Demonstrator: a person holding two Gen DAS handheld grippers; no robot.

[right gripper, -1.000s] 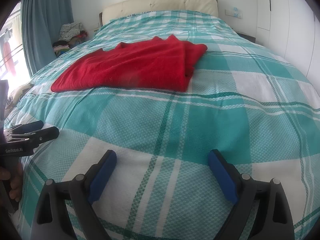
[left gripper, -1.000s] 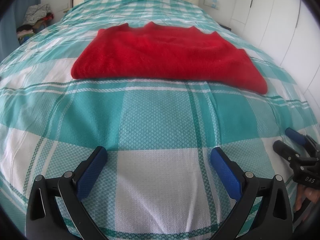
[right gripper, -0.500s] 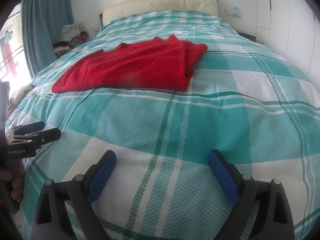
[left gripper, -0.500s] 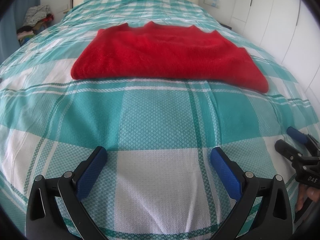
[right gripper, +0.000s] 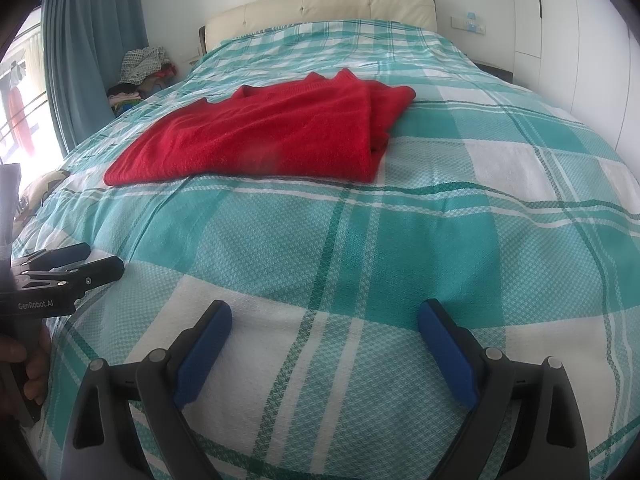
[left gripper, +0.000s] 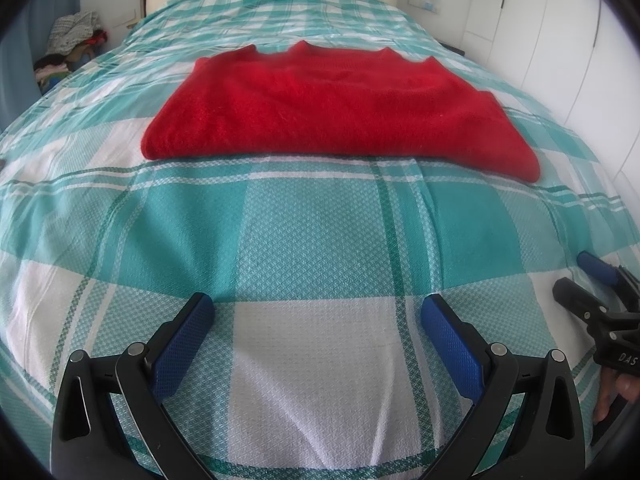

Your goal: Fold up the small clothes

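Looking along the left gripper (left gripper: 316, 320), its blue-padded fingers stood spread wide and empty at the bottom of the frame, while the red sweater (left gripper: 340, 116) lay folded flat in the upper centre on the teal plaid bedspread (left gripper: 320, 240). Fuzzy and soft, it would likely drape limply; a corner of its near edge seemed the best place to pinch. From the right wrist, the right gripper (right gripper: 324, 320) was equally spread, and the sweater (right gripper: 272, 136) sat upper left, layered edges showing at its right end.
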